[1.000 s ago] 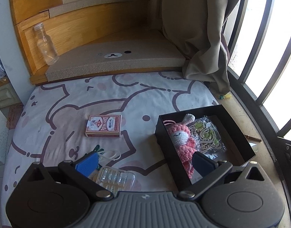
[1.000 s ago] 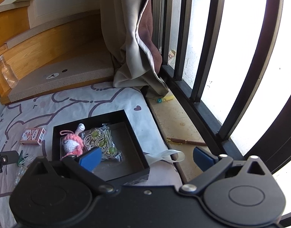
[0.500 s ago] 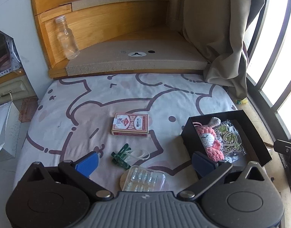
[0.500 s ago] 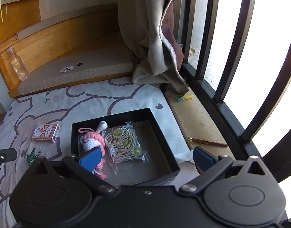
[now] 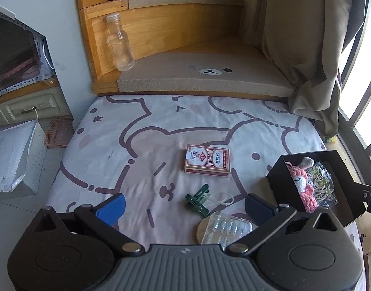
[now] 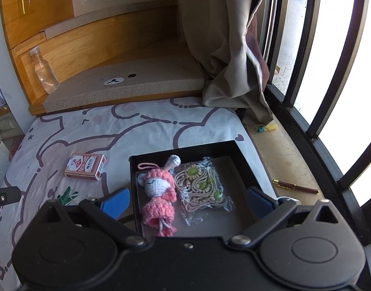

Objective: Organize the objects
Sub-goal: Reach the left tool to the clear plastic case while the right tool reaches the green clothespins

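Your left gripper (image 5: 184,205) open, empty, above green clip (image 5: 197,199); right gripper (image 6: 185,202) open, empty, over black box (image 6: 183,150).

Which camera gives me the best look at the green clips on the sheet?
The left wrist view: the green clips lie unobstructed between the fingers. In the right wrist view, the green clips sit at the left, half hidden behind the hand-held gripper body.

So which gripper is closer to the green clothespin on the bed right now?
Left. The green clothespin lies just ahead of the open left gripper, between its fingers. The right gripper, also open, hangs over the black box, with the clothespin off to its left.
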`<move>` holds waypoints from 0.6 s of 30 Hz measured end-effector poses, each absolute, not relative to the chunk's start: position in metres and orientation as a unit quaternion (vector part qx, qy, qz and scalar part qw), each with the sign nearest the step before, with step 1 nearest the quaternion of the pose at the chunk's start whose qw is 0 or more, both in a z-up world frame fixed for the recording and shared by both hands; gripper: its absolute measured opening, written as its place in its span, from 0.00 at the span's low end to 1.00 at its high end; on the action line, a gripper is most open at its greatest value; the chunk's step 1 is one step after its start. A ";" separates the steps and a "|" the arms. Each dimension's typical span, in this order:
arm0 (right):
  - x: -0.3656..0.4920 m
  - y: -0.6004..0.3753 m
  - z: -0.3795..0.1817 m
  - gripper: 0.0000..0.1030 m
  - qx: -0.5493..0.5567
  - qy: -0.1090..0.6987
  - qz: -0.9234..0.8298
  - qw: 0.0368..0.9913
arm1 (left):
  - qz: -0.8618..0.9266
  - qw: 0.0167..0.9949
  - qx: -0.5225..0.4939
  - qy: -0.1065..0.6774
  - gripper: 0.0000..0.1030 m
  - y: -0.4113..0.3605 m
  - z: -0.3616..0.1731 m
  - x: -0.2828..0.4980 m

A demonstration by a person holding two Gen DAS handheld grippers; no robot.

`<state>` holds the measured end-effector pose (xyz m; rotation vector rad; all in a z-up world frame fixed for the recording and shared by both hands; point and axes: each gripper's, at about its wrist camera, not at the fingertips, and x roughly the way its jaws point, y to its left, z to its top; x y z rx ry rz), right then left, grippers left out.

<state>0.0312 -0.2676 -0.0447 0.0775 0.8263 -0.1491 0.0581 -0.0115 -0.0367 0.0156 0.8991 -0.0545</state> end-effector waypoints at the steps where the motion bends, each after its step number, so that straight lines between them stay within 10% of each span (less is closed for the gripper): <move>1: 0.033 -0.264 -0.045 1.00 0.036 0.401 -0.069 0.913 | -0.024 0.900 0.008 0.434 1.00 -0.008 -0.037 0.058; 18: 0.041 -0.236 -0.043 1.00 0.034 0.397 -0.041 0.916 | -0.008 0.897 0.009 0.441 1.00 0.016 -0.039 0.060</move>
